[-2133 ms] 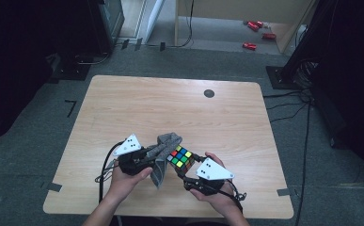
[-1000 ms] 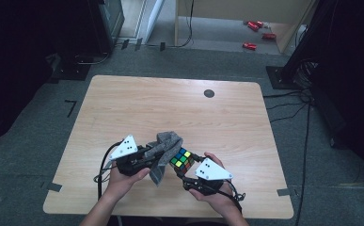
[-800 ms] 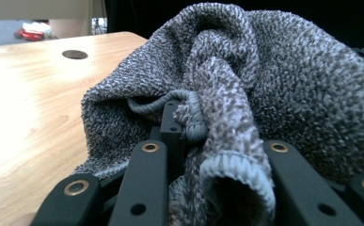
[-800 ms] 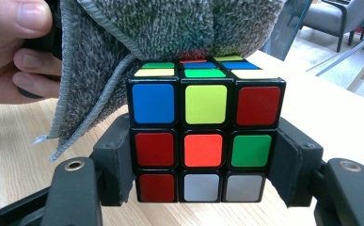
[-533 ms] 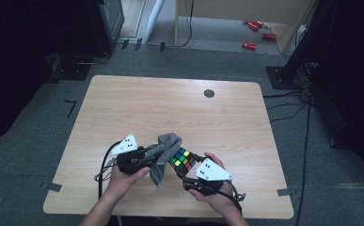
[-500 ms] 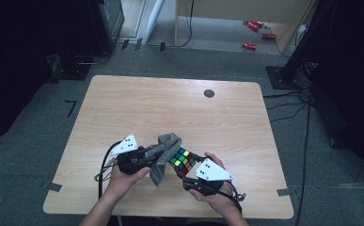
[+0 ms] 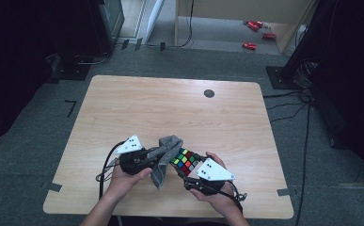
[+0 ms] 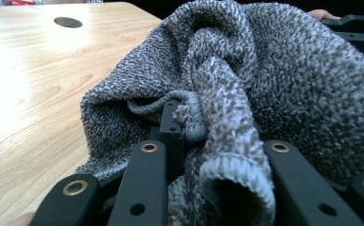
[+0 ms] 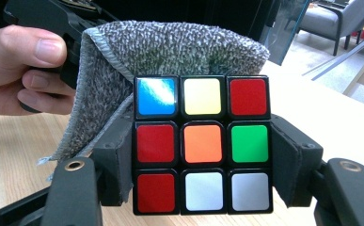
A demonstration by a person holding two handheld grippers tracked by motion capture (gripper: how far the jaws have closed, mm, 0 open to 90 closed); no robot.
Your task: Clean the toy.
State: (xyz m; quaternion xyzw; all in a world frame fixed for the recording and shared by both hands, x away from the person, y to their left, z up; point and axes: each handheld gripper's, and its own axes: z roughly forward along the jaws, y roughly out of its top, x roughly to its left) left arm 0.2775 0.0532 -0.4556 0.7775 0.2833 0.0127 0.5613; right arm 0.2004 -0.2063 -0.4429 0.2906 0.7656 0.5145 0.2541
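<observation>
A scrambled colour cube (image 7: 185, 161) (image 9: 202, 143) is held just above the table's near edge, with my right gripper (image 7: 189, 170) (image 9: 202, 160) shut on its two sides. A grey knitted cloth (image 7: 164, 153) (image 8: 245, 89) is bunched in my left gripper (image 7: 147, 158) (image 8: 196, 136), whose jaws are shut on its folds. The cloth drapes against the cube's left and far faces; in the right gripper view it rises behind and left of the cube (image 9: 137, 52). The left hand (image 9: 29, 66) and its gripper sit close behind the cloth.
The wooden table (image 7: 170, 108) has a small dark round hole (image 7: 209, 93) near its far edge. Cables trail from both grippers at the near edge. Dark floor, equipment stands and a shelf unit surround the table.
The left gripper with the cloth has shifted slightly against the cube, and the cloth's folds have changed a little. The right gripper and cube have stayed in place.
</observation>
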